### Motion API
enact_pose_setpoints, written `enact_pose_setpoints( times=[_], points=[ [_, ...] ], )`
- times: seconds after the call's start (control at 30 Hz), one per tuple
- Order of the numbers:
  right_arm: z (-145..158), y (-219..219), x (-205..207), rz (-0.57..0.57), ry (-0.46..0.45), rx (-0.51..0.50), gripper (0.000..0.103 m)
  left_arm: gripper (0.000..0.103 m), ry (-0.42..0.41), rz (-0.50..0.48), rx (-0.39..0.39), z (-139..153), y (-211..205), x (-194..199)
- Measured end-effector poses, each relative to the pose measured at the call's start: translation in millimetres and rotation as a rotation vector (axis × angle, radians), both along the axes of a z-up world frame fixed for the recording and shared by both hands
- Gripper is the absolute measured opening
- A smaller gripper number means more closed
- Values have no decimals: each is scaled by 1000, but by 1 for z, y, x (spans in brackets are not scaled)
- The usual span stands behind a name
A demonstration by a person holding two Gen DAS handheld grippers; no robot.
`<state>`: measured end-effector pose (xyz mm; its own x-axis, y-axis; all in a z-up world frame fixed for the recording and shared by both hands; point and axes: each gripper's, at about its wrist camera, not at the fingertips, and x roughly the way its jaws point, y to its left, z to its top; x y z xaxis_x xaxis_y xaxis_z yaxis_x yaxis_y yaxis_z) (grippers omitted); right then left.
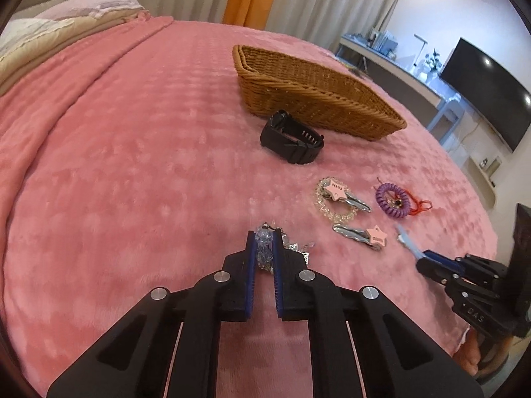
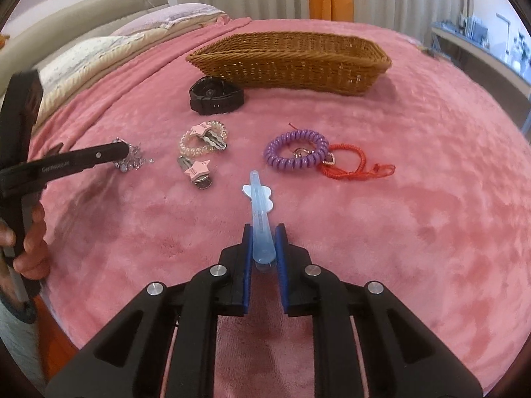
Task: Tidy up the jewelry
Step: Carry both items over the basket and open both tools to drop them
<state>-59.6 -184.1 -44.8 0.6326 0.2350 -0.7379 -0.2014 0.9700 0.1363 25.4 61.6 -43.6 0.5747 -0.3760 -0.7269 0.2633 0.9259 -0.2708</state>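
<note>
My left gripper (image 1: 264,237) is shut on a clear crystal-bead chain (image 1: 264,252) that lies on the pink blanket; loose ends spill out to its right. From the right wrist view the same gripper (image 2: 123,150) reaches in from the left over the chain (image 2: 134,158). My right gripper (image 2: 264,230) is shut on the tail of a pale blue hair clip (image 2: 260,199), which points away along the fingers. A brown wicker basket (image 1: 315,102) (image 2: 288,69) stands on the far side of the bed, beyond both grippers.
Lying loose on the blanket are a black watch (image 2: 215,98), a clear bead bracelet with a pink star clip (image 2: 202,139), a second star clip (image 2: 197,170), a purple coil tie (image 2: 295,152) and a red cord bracelet (image 2: 351,165). Pillows lie far left; a desk and screen stand right.
</note>
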Motion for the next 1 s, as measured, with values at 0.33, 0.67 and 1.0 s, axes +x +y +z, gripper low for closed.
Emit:
enact_pose_setpoints(
  times=[0.33,0.67,1.0],
  points=[
    [2,6,9,-2,0,-8,22,7,-5,-38,-218,8,23,-10],
    [21,6,1,-18,-75,-23,10,7,-57,-75,-282,30,23,-21],
    [98,-10,24,-20,-230,16,10,7,-210,-102,-232,95,-5,-7]
  ],
)
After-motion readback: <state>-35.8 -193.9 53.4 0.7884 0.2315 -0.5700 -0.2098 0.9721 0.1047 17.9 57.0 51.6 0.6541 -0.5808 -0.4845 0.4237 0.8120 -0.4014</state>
